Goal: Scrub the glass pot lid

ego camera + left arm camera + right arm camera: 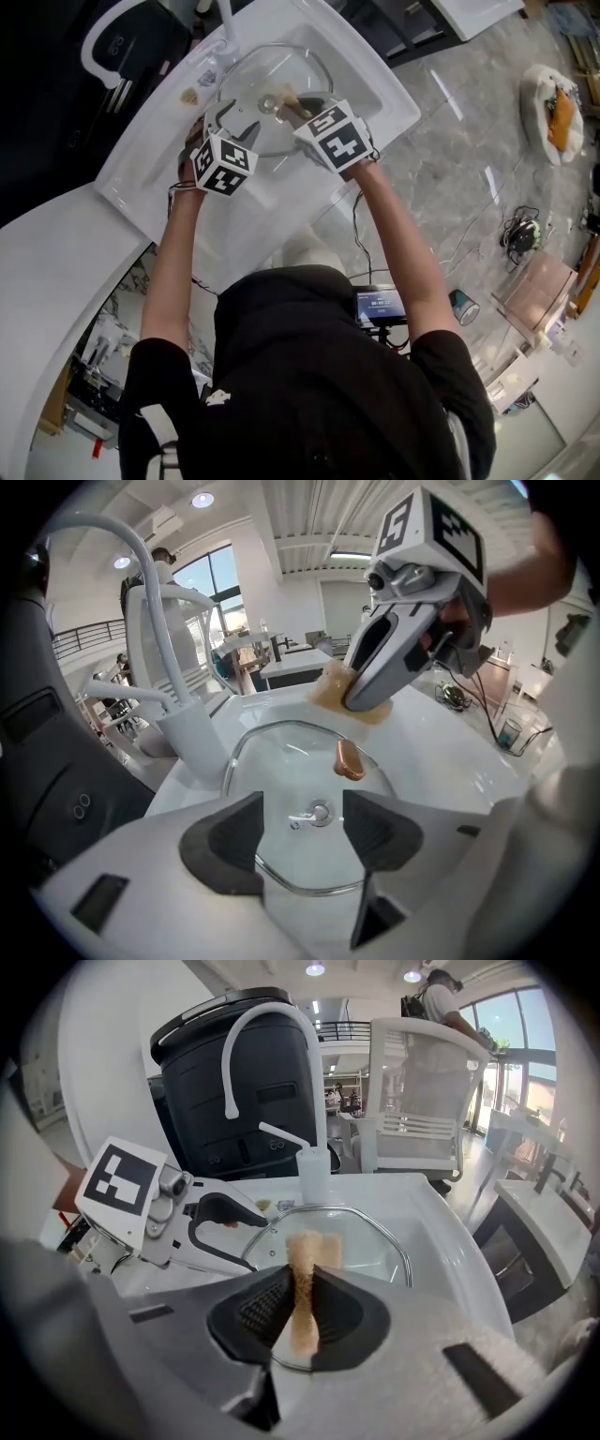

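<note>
Glass pot lid (281, 89) lies in sink (398, 105) basin, upper centre of head view.

Left gripper (305, 832): released, jaws apart over lid's near rim, nothing pinched.

Right gripper (300, 1312): clenched on sponge (302, 1241), near lid; we cannot confirm contact.

Risks, as we judge them:
- Lid unsecured, so scrub pressure may slide or rock it against basin wall.
- Wet glass may slip from jaws.

Clearance: faucet (267, 1026) crowds lid's far edge. We see open room toward near rim.

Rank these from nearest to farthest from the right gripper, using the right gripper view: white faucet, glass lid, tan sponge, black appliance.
1. Tan sponge: clamped between the jaws.
2. Glass lid: lying just ahead, below the jaws.
3. White faucet: beyond the lid's far rim.
4. Black appliance: behind the faucet.
</note>
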### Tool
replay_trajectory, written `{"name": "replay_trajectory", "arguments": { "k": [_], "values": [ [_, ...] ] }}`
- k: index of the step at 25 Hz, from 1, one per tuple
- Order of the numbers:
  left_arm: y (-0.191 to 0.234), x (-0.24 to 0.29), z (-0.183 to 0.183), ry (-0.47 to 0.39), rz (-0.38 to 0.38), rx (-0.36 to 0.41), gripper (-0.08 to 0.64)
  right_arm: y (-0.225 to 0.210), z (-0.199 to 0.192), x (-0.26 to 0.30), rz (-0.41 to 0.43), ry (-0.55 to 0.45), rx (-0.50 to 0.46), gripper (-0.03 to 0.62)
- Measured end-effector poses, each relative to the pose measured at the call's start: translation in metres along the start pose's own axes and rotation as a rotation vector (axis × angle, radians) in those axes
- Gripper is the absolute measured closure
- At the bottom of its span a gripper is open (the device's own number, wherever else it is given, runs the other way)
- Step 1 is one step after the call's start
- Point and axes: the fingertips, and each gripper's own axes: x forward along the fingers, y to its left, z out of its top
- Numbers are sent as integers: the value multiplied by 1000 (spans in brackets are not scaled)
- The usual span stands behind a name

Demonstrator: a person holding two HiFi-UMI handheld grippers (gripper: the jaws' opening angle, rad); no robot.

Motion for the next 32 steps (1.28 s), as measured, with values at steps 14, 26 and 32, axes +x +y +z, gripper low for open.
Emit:
{"name": "replay_trajectory", "arguments": {
  "k": [14, 26, 32],
  "values": [
    [-1, -91, 48, -243, 146, -201, 517, 38, 10, -63, -92, -124, -29, 560],
    [-11, -179, 78, -425, 152, -220, 543, 83, 47, -130, -189, -287, -56, 560],
    [-22, -221, 94, -502, 99, -267, 548, 105, 56, -163, -233, -365, -51, 560]
  ]
}}
